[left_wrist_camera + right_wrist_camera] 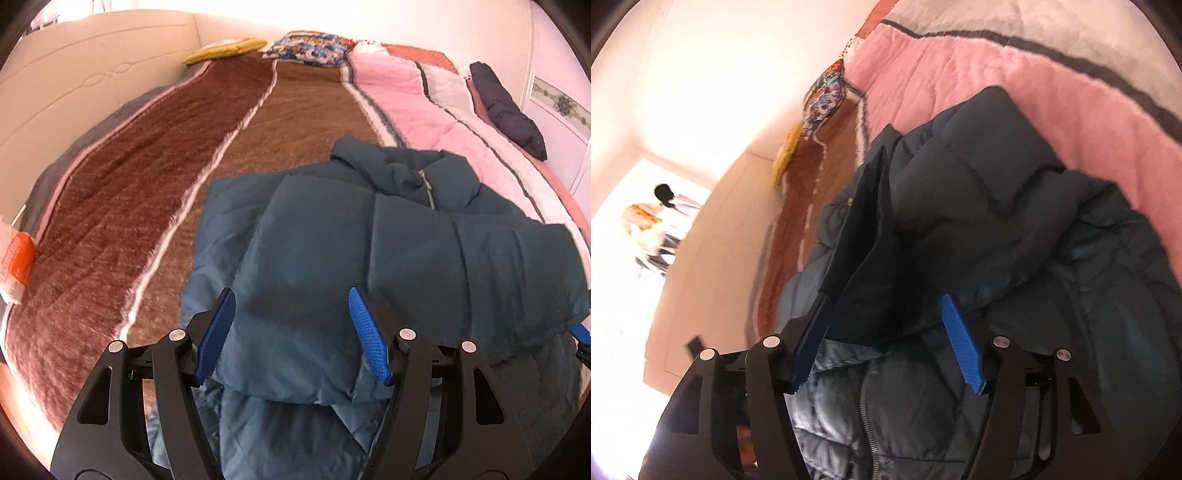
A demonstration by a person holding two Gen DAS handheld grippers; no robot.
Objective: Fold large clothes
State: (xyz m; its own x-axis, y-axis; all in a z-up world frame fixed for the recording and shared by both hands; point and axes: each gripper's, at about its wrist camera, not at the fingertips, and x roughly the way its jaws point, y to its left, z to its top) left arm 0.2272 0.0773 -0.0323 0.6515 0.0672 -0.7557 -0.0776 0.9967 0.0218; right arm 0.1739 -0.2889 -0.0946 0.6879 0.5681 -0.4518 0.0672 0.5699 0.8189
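Observation:
A dark teal puffer jacket [388,236] lies on the bed, collar and zip toward the far end, its sleeves folded in over the front. My left gripper [291,332] is open, its blue pads either side of the folded sleeve's near edge. My right gripper [886,336] is open too, tilted, with a dark fold of the jacket [960,229] between its pads; the jacket's zip [866,402] runs below it. A blue pad of the right gripper [581,332] shows at the right edge of the left wrist view.
The bed is covered by a striped brown, pink and white blanket [155,192]. A patterned pillow [310,48] and a yellow one [225,51] lie at the far end. A dark folded garment [509,110] lies at the right edge. A headboard-like cream panel [74,88] stands at left.

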